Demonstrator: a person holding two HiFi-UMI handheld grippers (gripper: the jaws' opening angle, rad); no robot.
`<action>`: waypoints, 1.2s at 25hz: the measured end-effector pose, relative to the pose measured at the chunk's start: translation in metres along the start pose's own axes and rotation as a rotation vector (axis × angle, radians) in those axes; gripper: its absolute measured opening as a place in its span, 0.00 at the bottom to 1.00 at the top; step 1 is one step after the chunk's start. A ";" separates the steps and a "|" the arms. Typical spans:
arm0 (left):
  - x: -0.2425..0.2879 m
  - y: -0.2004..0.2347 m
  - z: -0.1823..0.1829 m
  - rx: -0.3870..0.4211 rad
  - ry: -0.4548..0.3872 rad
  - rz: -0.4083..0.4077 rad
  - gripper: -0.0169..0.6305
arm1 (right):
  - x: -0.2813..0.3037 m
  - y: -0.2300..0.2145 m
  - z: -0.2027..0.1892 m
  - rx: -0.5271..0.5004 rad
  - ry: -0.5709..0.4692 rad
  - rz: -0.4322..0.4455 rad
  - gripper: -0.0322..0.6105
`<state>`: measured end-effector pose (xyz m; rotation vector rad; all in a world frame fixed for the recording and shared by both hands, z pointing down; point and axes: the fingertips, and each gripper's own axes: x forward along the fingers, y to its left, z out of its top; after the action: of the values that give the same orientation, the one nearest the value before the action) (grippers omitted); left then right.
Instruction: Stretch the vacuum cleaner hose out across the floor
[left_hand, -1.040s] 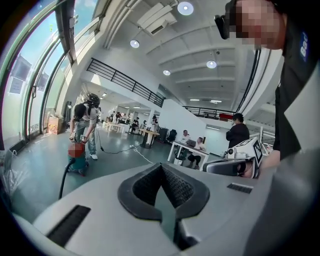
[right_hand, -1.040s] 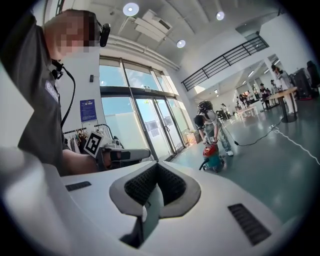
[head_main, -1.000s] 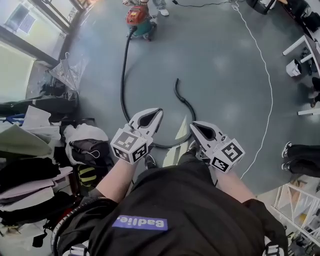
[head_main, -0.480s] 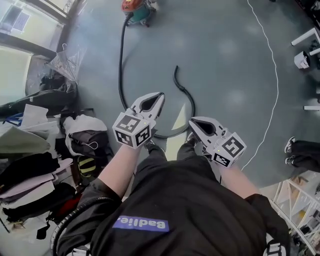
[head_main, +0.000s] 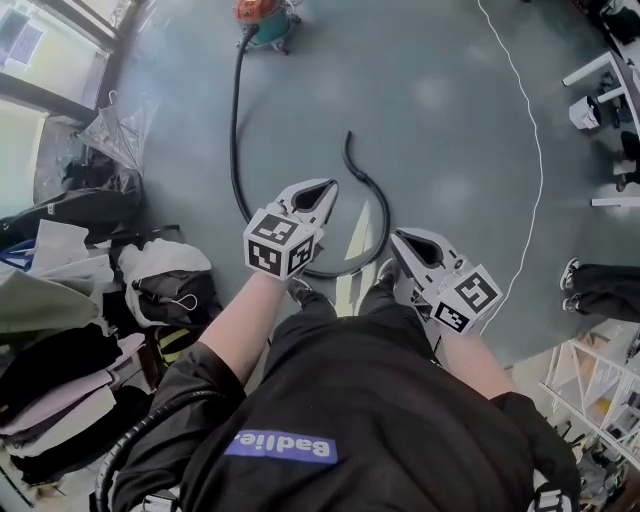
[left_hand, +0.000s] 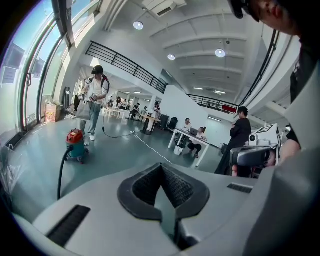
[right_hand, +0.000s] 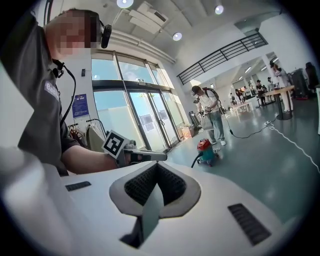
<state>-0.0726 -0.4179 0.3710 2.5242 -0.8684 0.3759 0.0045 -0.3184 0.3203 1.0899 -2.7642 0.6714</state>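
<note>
Since a second ago the left gripper (head_main: 328, 186) has lifted up and forward over the hose's bend, the right gripper (head_main: 401, 238) has barely shifted, and the vacuum (head_main: 260, 13) has slid to the top edge of the head view. The hose (head_main: 233, 140) is not stretched out. It lies on the floor (head_main: 450, 100) as a long hook. From the vacuum at the far end it runs toward the person, with that leg's long axis lying near to far. It then bends round just in front of the shoes (head_main: 386, 270), beneath the two grippers, and curls back away. Its free end (head_main: 347, 137) points away from the person, roughly toward the vacuum's end of the room, and lies well apart from the long leg. Both grippers hover above the bend with their jaws pressed together and nothing between them; neither touches the hose. In the left gripper view the vacuum stands on the far floor with the hose rising into it, and a second person (left_hand: 95, 100) stands just behind it. The right gripper view shows the same vacuum past the left gripper's closed tip. To the right of the hose a thin white cable (head_main: 538, 150) sweeps in a wide arc across the floor, apart from the hose. To the left of the hose, a heap of clothes (head_main: 165, 285) lines the floor.
</note>
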 end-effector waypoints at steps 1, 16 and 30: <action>-0.002 0.005 -0.002 0.002 0.003 -0.007 0.04 | 0.005 0.004 0.000 -0.006 0.000 -0.008 0.05; 0.134 0.061 -0.021 -0.078 0.129 0.131 0.04 | 0.032 -0.140 -0.001 0.042 0.078 0.088 0.05; 0.324 0.154 -0.139 -0.189 0.377 0.141 0.21 | 0.096 -0.307 -0.080 0.015 0.135 0.065 0.05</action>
<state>0.0628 -0.6244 0.6657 2.1297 -0.8852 0.7497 0.1331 -0.5430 0.5273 0.9243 -2.6930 0.7448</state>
